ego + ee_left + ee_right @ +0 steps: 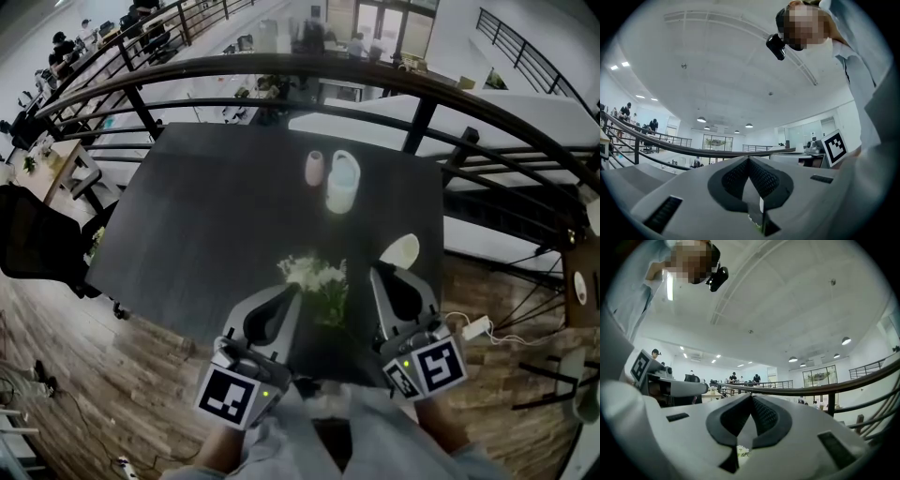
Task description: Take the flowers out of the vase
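Observation:
A bunch of white flowers (pixel 314 275) with green stems lies low over the near part of the dark table (pixel 206 216), between my two grippers. My left gripper (pixel 292 292) sits just left of the blooms. Its jaws meet at the tip in the left gripper view (pixel 749 159), with nothing pressed between them. My right gripper (pixel 377 273) is just right of the bunch, its jaws also shut and empty (pixel 751 396). A bloom (pixel 742 451) shows through the gap below them. A white vase (pixel 343 182) and a small pink vase (pixel 315 168) stand at the far side, empty.
A white oval object (pixel 400 250) lies by the right gripper's tip near the table's right edge. A curved dark railing (pixel 394 80) runs behind the table. A black chair (pixel 37 239) stands at the left, and a white cable and plug (pixel 476 328) lie on the wooden floor.

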### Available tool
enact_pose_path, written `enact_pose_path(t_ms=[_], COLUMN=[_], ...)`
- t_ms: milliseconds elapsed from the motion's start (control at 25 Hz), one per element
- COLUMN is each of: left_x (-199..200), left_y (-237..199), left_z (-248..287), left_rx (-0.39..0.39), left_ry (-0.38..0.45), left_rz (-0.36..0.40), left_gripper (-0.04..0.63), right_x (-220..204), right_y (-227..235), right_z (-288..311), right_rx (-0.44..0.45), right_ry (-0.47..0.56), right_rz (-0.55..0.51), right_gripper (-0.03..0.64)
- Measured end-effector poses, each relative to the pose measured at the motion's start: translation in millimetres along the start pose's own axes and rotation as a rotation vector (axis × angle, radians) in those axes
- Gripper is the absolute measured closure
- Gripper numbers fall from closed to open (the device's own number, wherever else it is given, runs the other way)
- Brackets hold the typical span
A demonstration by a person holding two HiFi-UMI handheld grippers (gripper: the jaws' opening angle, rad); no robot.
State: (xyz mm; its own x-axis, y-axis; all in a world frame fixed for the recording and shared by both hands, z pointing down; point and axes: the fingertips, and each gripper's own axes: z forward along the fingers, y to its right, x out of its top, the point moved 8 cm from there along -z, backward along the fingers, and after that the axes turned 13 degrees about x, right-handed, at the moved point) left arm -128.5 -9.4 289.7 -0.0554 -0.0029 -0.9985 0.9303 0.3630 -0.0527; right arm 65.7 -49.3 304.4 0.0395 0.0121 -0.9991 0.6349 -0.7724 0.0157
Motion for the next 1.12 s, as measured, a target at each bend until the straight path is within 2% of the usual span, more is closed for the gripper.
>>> enact_pose_path(t_ms=[240,1120], left_x=[0,-2], left_y=[3,8], left_z=[2,3], left_rx=[-0.017,-0.034], left_ry=[0.001,-0.003], left_rz=[0.026,0.029], left_gripper=[0.595,0.595], right_x=[2,0], right_y=[-4,3], right_z=[-5,-14], right_rx=[-0.011,-0.035], right_ry=[-0.017,-0.016], right_rz=[-0.057,-0.008], right_gripper=[0.62,0.621])
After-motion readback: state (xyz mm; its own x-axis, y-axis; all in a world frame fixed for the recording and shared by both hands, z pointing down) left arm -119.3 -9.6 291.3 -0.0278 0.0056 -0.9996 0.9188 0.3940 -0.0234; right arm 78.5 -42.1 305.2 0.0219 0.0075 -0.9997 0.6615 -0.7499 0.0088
